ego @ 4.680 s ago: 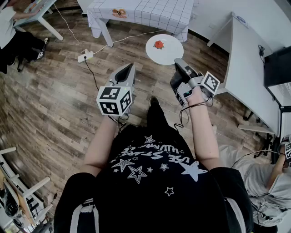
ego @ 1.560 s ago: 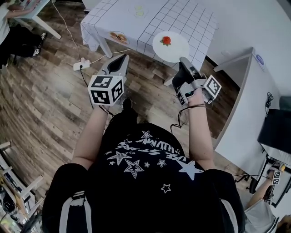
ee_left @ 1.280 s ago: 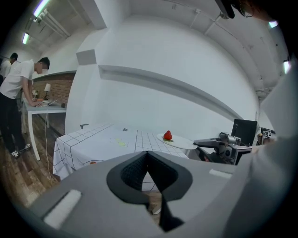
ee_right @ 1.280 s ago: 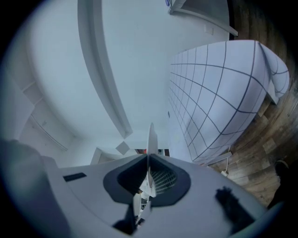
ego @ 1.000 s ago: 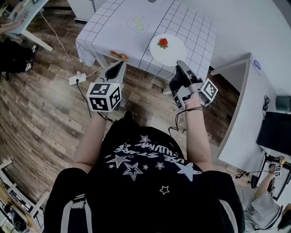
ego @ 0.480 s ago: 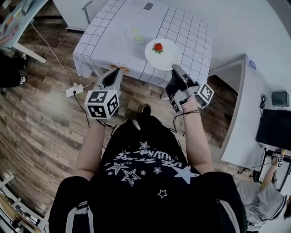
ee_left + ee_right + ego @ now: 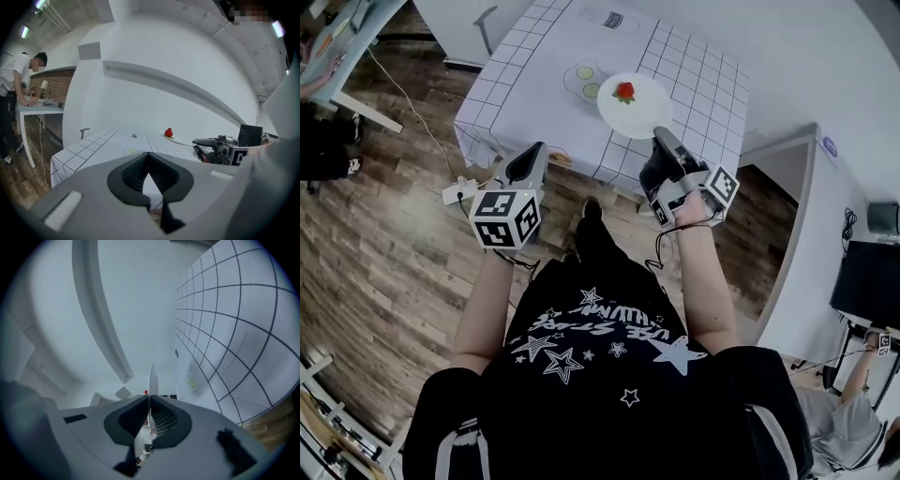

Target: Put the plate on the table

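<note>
A white plate [image 7: 635, 108] with a red strawberry [image 7: 624, 92] on it hangs level over the near part of the white checked table [image 7: 534, 84]. My right gripper [image 7: 661, 136] is shut on the plate's near rim. In the right gripper view the plate [image 7: 152, 378] shows edge-on between the pads, with the table [image 7: 225, 333] to its right. My left gripper [image 7: 534, 153] hovers near the table's front edge, shut and with nothing in it. In the left gripper view its jaws [image 7: 149, 155] meet, and beyond them stand the strawberry [image 7: 168, 132] and the right gripper [image 7: 215, 145].
Two green slices [image 7: 586, 80] lie on the table left of the plate, and a small card [image 7: 613, 19] lies farther back. A power strip [image 7: 455, 190] and cable lie on the wooden floor. A white desk [image 7: 787, 234] stands at the right. A person [image 7: 14, 93] stands by another table.
The table has come nearer as the person walked up to it. Both grippers moved forward, and the plate now hangs over the tabletop rather than short of its edge.
</note>
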Available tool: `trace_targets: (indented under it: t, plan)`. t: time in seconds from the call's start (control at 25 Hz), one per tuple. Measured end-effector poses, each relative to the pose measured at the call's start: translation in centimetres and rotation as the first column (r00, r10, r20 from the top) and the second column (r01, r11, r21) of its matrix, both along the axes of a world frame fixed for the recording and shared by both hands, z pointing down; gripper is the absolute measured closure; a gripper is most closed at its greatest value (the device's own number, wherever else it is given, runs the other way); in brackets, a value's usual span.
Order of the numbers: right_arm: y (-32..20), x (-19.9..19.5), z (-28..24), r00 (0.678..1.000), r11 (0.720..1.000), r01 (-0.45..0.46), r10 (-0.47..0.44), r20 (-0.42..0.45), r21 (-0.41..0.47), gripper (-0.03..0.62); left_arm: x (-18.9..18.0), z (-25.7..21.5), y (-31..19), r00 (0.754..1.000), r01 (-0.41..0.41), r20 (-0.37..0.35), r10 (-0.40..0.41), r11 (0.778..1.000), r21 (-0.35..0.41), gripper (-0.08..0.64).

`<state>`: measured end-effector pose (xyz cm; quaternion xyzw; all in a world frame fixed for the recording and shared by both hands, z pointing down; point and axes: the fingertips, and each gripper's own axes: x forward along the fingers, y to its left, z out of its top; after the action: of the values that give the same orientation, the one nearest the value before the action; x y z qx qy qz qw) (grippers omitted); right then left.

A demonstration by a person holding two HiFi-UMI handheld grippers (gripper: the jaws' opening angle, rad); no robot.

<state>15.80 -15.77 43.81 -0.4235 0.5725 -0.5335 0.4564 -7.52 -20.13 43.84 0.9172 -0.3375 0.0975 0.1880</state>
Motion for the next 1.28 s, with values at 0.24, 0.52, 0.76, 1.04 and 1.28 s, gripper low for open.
trace_targets:
  t: [0.24, 0.52, 0.76, 1.04, 1.28]
  plan:
    - [-3.9, 2.2, 0.3, 1.000, 1.000, 0.011, -0.011, -0.008, -0.007, 0.571, 1.9, -0.3, -3.7, 1.000, 0.011, 0.012, -0.011, 1.000, 0.011, 0.551]
    - [-7.8, 4.4, 0.7, 0.999, 1.000, 0.027, -0.027, -0.041, 0.003, 0.571, 4.9, -0.7, -7.8, 1.000, -0.002, 0.015, 0.002, 0.999, 0.040, 0.551]
    - [-11.7, 6.7, 0.4, 0.999, 0.999, 0.034, -0.034, -0.035, 0.005, 0.571, 8.4, -1.5, -11.3, 0.999, -0.010, 0.030, 0.009, 0.999, 0.051, 0.551]
    - [-15.7, 7.1, 1.1, 0.998, 0.998, 0.055, -0.055, -0.024, 0.006, 0.571, 11.4, -1.0, -13.9, 0.999, -0.007, 0.054, 0.005, 0.999, 0.038, 0.551]
    - [-18.9, 7.9, 1.0, 0.997, 0.998, 0.061, -0.061, -0.037, 0.011, 0.571, 12.8, -1.9, -16.9, 0.998, 0.030, 0.059, -0.033, 0.998, 0.061, 0.551]
